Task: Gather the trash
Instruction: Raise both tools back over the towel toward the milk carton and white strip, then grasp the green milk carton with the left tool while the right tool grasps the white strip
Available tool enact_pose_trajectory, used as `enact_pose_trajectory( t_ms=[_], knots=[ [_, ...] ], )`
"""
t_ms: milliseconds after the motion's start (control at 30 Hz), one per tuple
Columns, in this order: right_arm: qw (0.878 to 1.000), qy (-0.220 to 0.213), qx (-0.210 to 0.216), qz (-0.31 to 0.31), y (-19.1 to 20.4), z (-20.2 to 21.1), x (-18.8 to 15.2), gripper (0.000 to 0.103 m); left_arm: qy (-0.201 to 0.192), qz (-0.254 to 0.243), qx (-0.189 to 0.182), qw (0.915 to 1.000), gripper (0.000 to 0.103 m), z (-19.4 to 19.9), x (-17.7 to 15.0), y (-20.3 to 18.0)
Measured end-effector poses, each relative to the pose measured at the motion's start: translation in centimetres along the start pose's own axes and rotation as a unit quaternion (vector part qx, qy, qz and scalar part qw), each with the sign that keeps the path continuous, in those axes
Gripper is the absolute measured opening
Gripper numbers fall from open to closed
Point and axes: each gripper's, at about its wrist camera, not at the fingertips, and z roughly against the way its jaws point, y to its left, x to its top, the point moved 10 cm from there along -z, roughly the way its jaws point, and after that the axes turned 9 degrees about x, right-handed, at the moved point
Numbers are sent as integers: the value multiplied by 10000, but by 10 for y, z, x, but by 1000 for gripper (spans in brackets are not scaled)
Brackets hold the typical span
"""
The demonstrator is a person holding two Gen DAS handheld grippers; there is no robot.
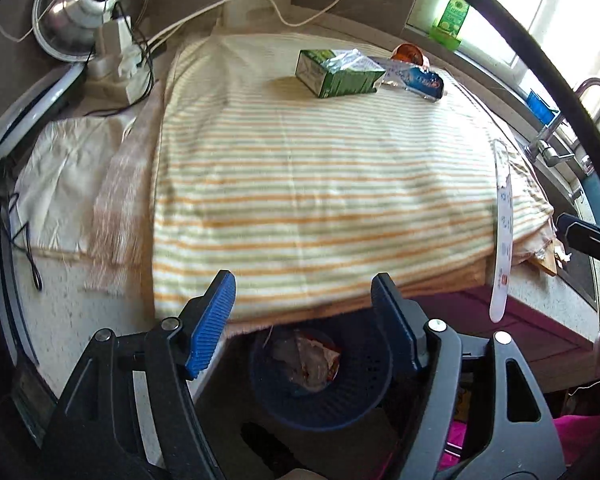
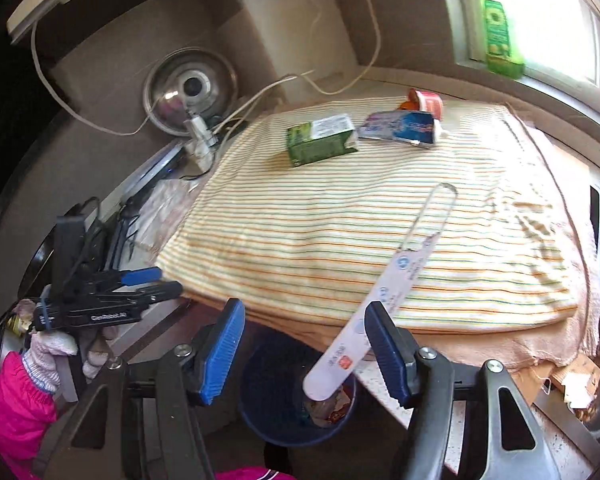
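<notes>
A long white wrapper strip (image 2: 384,300) leans over the counter's front edge above a dark blue trash basket (image 2: 260,420), which holds crumpled trash. It touches the inner side of my right gripper's (image 2: 304,350) right finger; the jaws stand wide open. The strip also shows in the left wrist view (image 1: 502,232). My left gripper (image 1: 304,316) is open and empty above the basket (image 1: 364,404). A green carton (image 1: 336,74), a blue-white wrapper (image 1: 414,76) and an orange cup (image 1: 410,54) lie at the far end of the striped towel (image 1: 300,184).
A metal pot lid (image 1: 72,16), white adapters and cables (image 1: 116,60) stand at the back left. A faucet (image 1: 556,132) and sink are on the right. A green bottle (image 2: 498,36) stands on the windowsill.
</notes>
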Motion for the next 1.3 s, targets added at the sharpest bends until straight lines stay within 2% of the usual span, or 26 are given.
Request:
enact_pose_trajectory(
  t_ms=[200,400,600,733,767,800,867,933,1033,1200,1300],
  knots=[
    [9964,94,-153,-823,-47,-14,10,61,-227,-406,37,9989,72,-9,45,-17],
    [9894,202,-273,-1413,-73,-32,12,58,-346,-878,51,9955,73,-17,77,-30],
    [9894,519,-517,-1256,-77,-54,12,47,-439,-1184,52,9920,73,-29,108,-45],
    [9882,790,-823,-1019,-78,-70,8,46,-481,-1430,104,9885,73,-39,132,-56],
    [9882,800,-900,-946,-78,-71,10,43,-494,-1506,115,9873,73,-41,138,-58],
    [9879,821,-998,-860,-78,-72,11,41,-487,-1589,118,9860,76,-45,145,-62],
    [9869,871,-1155,-720,-81,-73,14,27,-469,-1775,93,9830,85,-53,159,-69],
    [9868,883,-1151,-725,-85,-73,16,18,-481,-1959,161,9793,85,-61,173,-76],
    [9875,837,-925,-965,-91,-70,20,13,-250,-2345,126,9717,85,-80,187,-89],
    [9853,622,-539,-1500,-99,-58,30,10,123,-2819,313,9589,85,-116,207,-103],
    [9843,444,-428,-1653,-104,-50,40,10,323,-3187,568,9456,85,-136,213,-107]
  ],
)
